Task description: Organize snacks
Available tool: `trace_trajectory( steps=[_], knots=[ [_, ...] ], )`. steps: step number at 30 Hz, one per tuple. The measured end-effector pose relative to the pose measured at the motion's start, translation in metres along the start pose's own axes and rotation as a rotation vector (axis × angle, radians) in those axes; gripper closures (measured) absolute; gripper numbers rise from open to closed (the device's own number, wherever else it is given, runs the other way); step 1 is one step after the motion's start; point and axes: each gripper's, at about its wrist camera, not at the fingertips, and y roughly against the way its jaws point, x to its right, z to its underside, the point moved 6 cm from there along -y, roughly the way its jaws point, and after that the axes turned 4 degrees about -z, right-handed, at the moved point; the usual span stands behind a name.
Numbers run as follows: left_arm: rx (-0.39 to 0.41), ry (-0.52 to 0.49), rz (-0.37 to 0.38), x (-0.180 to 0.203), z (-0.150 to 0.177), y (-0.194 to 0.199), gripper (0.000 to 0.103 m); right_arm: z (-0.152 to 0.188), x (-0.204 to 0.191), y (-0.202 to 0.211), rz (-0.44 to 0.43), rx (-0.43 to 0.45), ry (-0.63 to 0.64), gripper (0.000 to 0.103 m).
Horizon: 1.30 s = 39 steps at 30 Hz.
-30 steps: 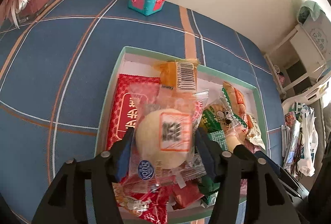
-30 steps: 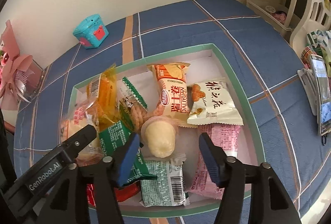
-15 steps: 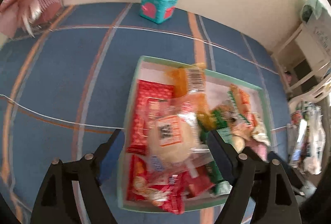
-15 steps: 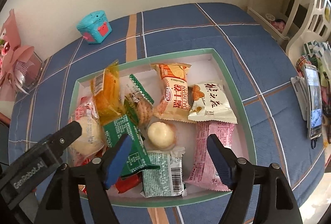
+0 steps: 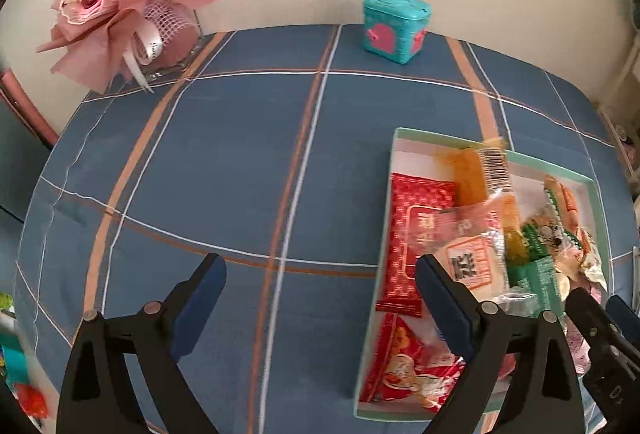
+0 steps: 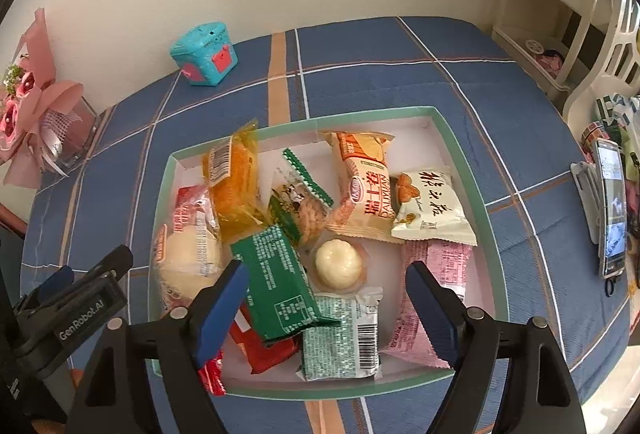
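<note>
Tongs first: your left tongs (image 5: 320, 294) gape empty over bare desk (image 5: 240, 173) beside the box (image 6: 460, 153); your right tongs (image 6: 324, 294) hang spread above the snacks. The round cake (image 6: 339, 262) there looks soft, light and crinkly; pinch its wrapper edge gently, not the middle.

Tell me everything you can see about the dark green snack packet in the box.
The dark green packet is a glossy, pillow-shaped foil wrapper covered in small white print. It lies tilted, propped on other snacks near the front of the teal-rimmed box. It overlaps a red packet and a pale green one.
</note>
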Motion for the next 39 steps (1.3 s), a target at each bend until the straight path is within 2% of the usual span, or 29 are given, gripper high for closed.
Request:
trace_trajectory(
  steps=[5, 7, 9, 18, 22, 27, 35, 39],
  knots=[
    [0.014, 0.004, -0.022, -0.01, -0.002, 0.003, 0.008, 0.0, -0.004, 0.001, -0.009, 0.007, 0.002, 0.015],
    [0.021, 0.011, -0.042, -0.012, -0.002, 0.005, 0.008, -0.001, -0.006, 0.001, -0.01, 0.013, 0.006, 0.005],
    [0.022, 0.036, -0.069, -0.018, -0.001, 0.004, 0.008, -0.001, -0.006, 0.001, -0.008, 0.02, 0.009, 0.0],
    [0.017, 0.07, -0.153, -0.031, -0.001, 0.001, 0.008, -0.002, -0.007, 0.001, -0.015, 0.033, 0.016, 0.0],
    [0.012, 0.077, -0.222, -0.035, 0.0, 0.005, 0.008, -0.003, -0.011, 0.003, -0.023, 0.048, 0.027, 0.0],
    [0.018, 0.083, -0.21, -0.038, 0.002, 0.009, 0.008, -0.003, -0.014, 0.006, -0.027, 0.064, 0.03, 0.0],
    [0.04, 0.04, -0.206, -0.038, 0.009, 0.019, 0.008, 0.004, -0.021, 0.013, -0.043, 0.09, 0.044, 0.0],
    [0.028, 0.051, -0.163, -0.042, 0.016, 0.02, 0.008, 0.014, -0.024, 0.015, -0.065, 0.092, 0.039, 0.0]
  ],
)
